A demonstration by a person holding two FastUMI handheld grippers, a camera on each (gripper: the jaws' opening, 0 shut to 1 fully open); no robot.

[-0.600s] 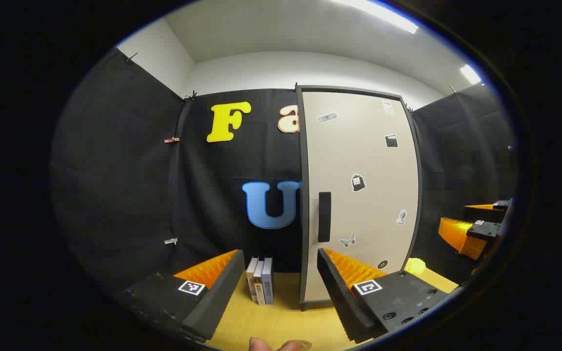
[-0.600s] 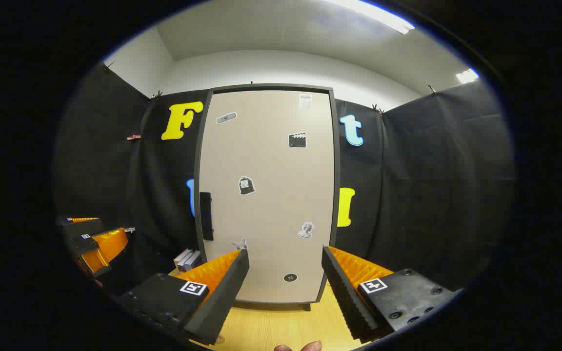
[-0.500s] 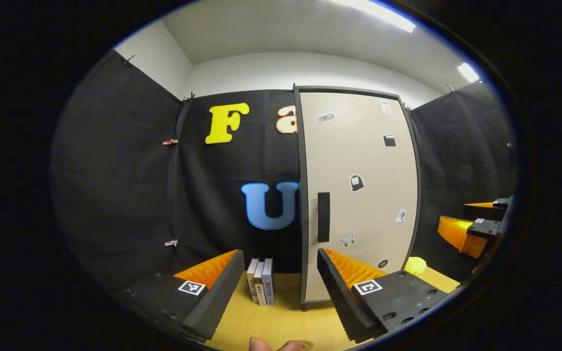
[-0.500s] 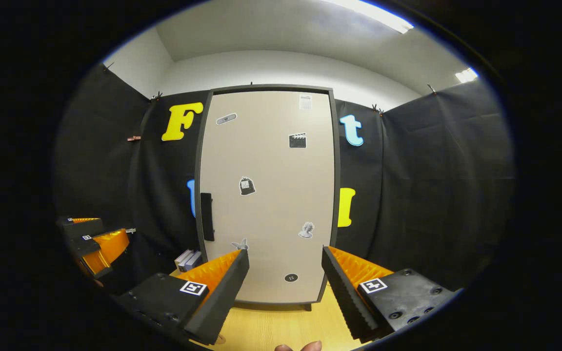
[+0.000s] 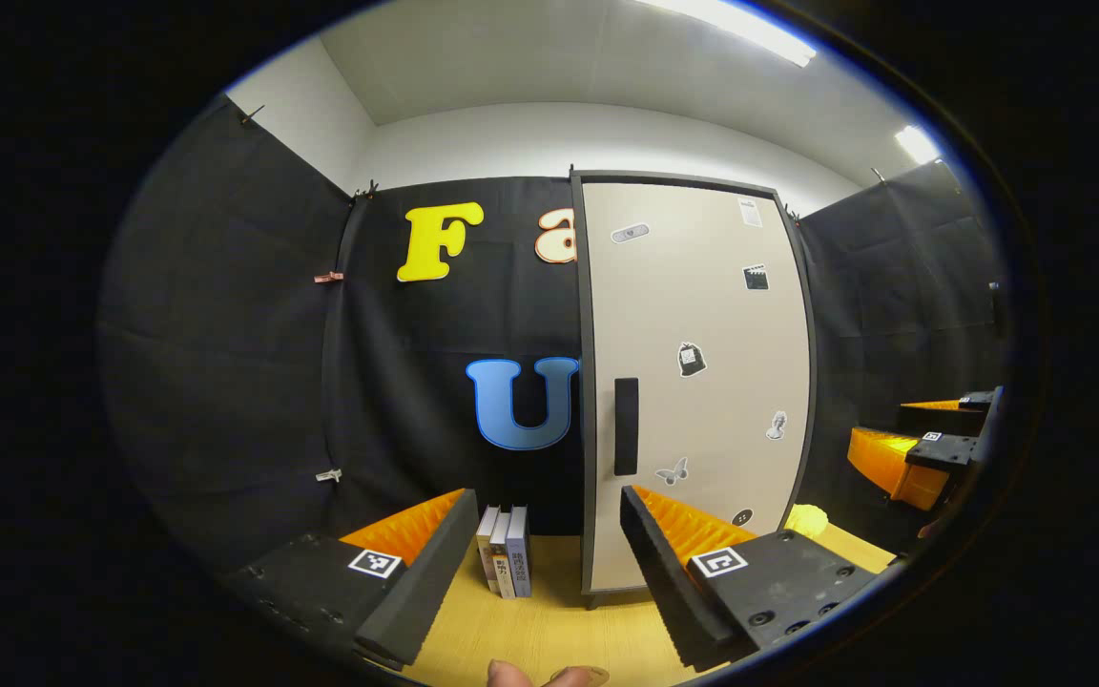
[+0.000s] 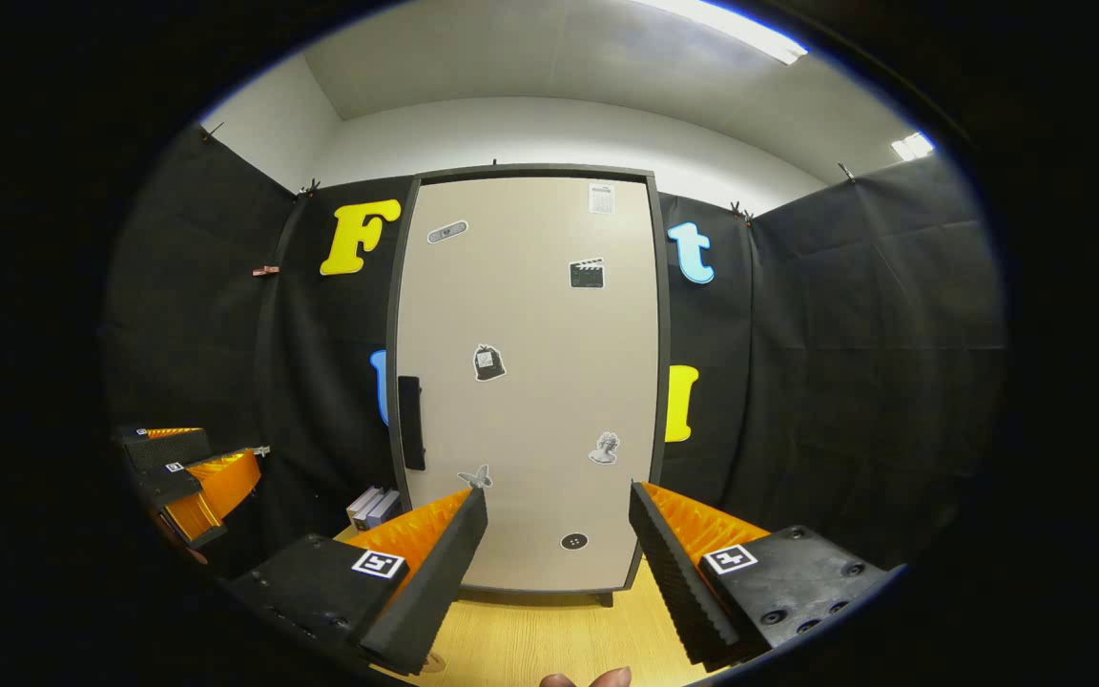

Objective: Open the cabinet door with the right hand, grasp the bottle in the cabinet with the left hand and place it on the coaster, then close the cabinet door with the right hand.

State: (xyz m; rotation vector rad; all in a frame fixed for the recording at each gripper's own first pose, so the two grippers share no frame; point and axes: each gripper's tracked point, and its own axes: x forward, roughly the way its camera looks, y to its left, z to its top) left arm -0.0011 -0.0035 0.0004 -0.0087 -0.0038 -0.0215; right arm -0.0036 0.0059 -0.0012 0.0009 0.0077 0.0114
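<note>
Cabinet door (image 6: pixel 530 382) — a tall beige panel in a dark frame, standing shut on the wooden tabletop (image 6: pixel 530 649) before the black booth wall. A black vertical handle (image 6: pixel 410 423) sits near its left edge. Small stickers dot the panel, among them a clapperboard (image 6: pixel 587 273) and a butterfly (image 6: pixel 476 476); their print is too small to read. Three books (image 5: pixel 504 551) stand upright just left of the cabinet. Right claw (image 6: pixel 557 563) and left claw (image 5: pixel 549 563) — both spread open, empty, short of the door.
</note>
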